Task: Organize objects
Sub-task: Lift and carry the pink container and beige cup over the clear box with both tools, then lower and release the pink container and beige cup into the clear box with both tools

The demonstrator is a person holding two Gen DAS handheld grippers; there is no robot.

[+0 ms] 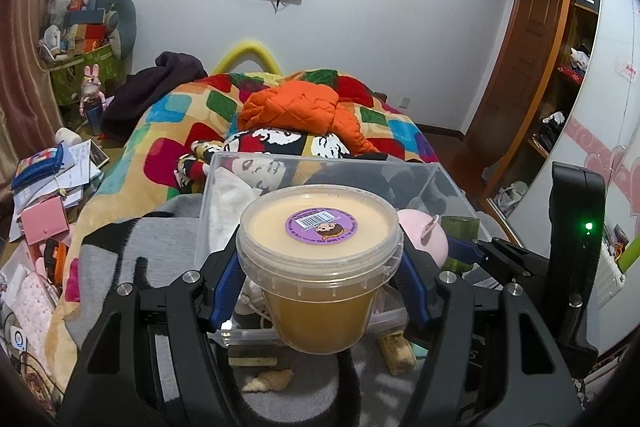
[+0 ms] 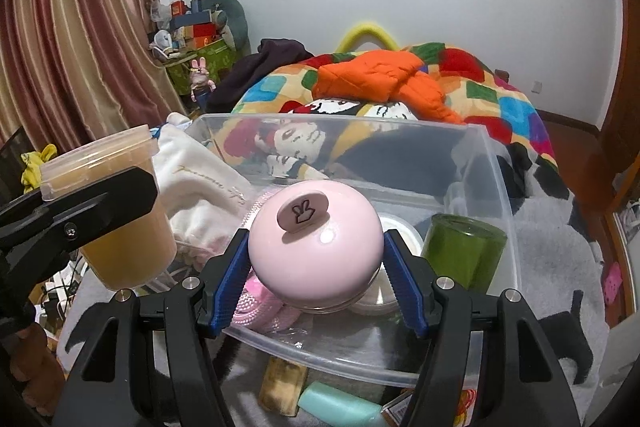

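Left gripper [image 1: 320, 279] jaws clamped the honey tub [image 1: 320, 267], right gripper [image 2: 316, 267] jaws the pink ball [image 2: 315, 251]; the round ball risked slipping out before the bin [image 2: 496, 187].

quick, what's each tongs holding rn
left tongs: closed on the tub of yellow paste, held above the clear bin.
right tongs: closed on the pink round container.

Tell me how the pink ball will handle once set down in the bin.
The pink ball looks glossy and rounded, so it may slip between the fingers. It seems to have a flat clear base, so it probably sits rather than rolls.
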